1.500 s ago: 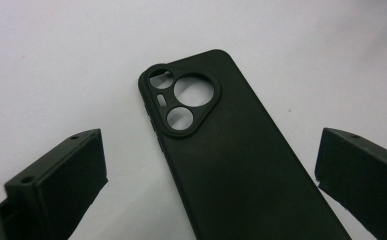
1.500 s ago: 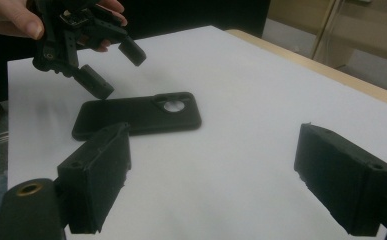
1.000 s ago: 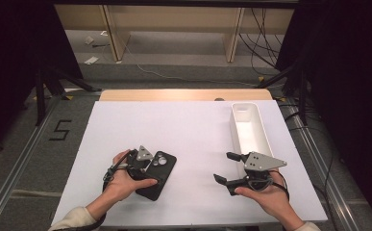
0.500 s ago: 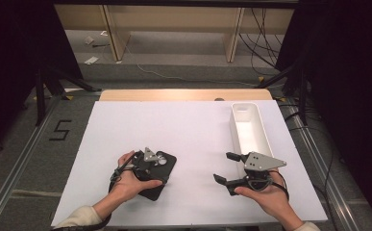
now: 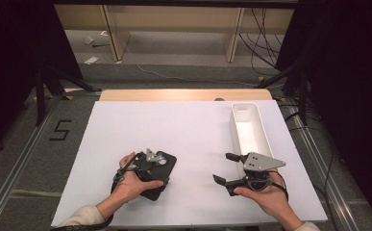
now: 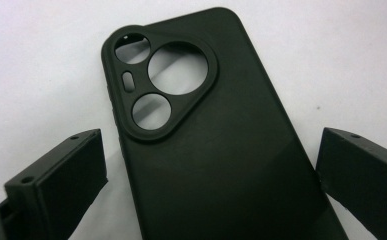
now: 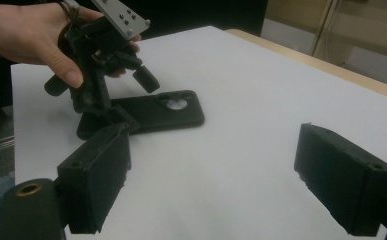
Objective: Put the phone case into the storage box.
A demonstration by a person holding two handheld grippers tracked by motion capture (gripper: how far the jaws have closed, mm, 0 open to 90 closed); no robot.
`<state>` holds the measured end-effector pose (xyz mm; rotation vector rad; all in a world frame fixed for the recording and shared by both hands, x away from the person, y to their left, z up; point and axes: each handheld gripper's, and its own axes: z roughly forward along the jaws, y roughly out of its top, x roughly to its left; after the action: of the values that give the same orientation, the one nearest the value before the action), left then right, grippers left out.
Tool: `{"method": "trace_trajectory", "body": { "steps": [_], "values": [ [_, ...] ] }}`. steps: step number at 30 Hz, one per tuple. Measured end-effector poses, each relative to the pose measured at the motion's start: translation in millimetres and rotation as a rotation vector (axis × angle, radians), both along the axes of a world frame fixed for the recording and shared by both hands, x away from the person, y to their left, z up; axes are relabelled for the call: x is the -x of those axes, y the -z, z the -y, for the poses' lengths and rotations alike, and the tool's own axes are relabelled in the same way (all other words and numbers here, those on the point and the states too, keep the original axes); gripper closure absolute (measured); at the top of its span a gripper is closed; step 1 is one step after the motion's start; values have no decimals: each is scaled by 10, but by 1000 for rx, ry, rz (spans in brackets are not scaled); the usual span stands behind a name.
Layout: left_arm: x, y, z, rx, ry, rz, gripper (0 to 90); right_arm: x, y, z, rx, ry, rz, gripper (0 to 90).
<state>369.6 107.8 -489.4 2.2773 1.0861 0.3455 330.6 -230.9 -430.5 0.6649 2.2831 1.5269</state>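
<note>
1. The black phone case [image 5: 158, 174] lay flat, back up, on the white counter [image 5: 183, 130], towards the near left part, directly under the left claw [image 5: 147, 171].
2. In the left claw view the case [image 6: 221, 150] sat between the two black jaws. Each jaw stood clear of a long edge, with white counter showing in the gaps. The left claw was therefore wide open and straddling the case, gripping nothing.
3. The case's long axis ran along the claw's line of sight, with the camera cut-outs at the far end and the plain end nearest the claw. The jaws faced the two long sides, so closing them would pinch the case across its width.
4. The right claw [image 5: 229, 169] rested near the front right of the counter, well apart from the case and just short of the near end of the white tray [image 5: 249, 126]. Its jaws were spread wide with nothing between them.
5. From the right claw view the case [image 7: 156, 114] lay ahead and to the left, beneath the left claw [image 7: 101, 95] held in the person's left hand [image 7: 41, 35].
6. The left hand was plainly the nearer one. The coming move probably depended on lowering it until the jaws dropped beside the thin edges.
</note>
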Motion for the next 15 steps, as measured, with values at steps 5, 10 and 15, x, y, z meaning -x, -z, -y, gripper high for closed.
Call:
{"method": "trace_trajectory", "body": {
  "steps": [5, 10, 15],
  "values": [
    [0, 13, 1, -3, -6, -21, 0, -2, 4, -2, 0, -3, -4, 160],
    [-1, 25, 20, -7, -20, -36, 0, -3, 9, -7, 1, -2, -3, 160],
    [1, 21, 33, -9, -42, -45, 0, -2, 10, -7, 1, -6, -7, 160]
  ]
}}
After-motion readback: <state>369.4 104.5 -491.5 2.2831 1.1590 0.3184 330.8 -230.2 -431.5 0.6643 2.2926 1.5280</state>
